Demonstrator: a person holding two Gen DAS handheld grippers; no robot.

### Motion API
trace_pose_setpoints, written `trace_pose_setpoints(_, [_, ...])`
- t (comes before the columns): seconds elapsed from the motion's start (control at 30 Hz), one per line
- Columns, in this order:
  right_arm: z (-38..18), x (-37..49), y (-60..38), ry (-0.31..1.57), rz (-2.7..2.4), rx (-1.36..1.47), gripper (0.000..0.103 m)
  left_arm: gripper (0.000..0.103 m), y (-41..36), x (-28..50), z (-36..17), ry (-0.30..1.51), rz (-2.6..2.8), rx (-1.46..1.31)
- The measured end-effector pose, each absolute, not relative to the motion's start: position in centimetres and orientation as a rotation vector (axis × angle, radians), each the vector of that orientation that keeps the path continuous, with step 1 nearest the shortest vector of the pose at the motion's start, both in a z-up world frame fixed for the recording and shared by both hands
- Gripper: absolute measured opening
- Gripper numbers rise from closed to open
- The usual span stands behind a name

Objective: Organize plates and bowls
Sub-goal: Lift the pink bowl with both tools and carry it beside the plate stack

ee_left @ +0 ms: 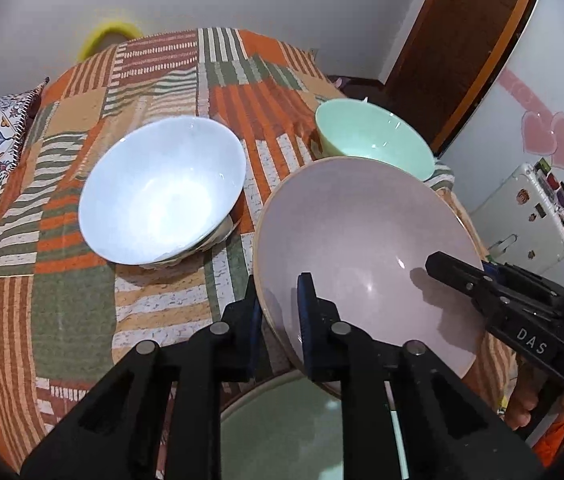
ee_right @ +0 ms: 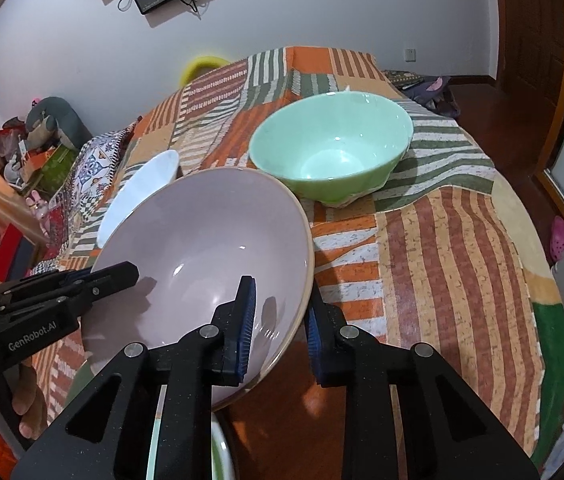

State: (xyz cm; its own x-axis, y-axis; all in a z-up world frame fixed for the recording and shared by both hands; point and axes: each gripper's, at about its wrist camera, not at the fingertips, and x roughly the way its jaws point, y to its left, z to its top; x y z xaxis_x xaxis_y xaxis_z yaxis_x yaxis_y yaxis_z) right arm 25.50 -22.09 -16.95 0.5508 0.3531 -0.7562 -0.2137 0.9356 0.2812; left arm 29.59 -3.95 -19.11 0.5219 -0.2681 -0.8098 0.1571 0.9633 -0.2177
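Nearest the lens in the left wrist view, the left gripper [ee_left: 278, 312] has its fingers closed on the near-left rim of the pink bowl [ee_left: 362, 248], while the right gripper [ee_right: 280, 316] pinches the opposite rim. Lower centre, a green plate [ee_left: 282, 432] lies beneath the raised bowl. Left of centre, the white bowl [ee_left: 162, 192] and, upper right, the mint bowl [ee_left: 374, 136] sit apart on the striped cloth [ee_left: 82, 300], apparently unsorted; stacking seems barely begun.

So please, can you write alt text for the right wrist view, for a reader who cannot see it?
Both grippers grip a tilted pale lilac bowl by opposite rims: the right gripper at its near right edge, the left gripper at its left. Behind it, a mint green bowl and a white bowl stand on the striped patchwork cloth.
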Motion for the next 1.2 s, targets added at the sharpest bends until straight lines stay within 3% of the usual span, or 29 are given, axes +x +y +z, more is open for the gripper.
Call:
trace_pose_setpoints(0.57, [-12.1, 21.5, -20.4, 0.813, 0.391, 0.168, 0.02, 0.016, -2.4, 22.4, -13.2, 0.884, -0.226, -0.131])
trace_pose_setpoints(1.2, [-11.1, 17.3, -13.5, 0.79, 0.545, 0.081, 0.02, 0.016, 4.9, 13.4, -10.2, 0.803, -0.073, -0.188])
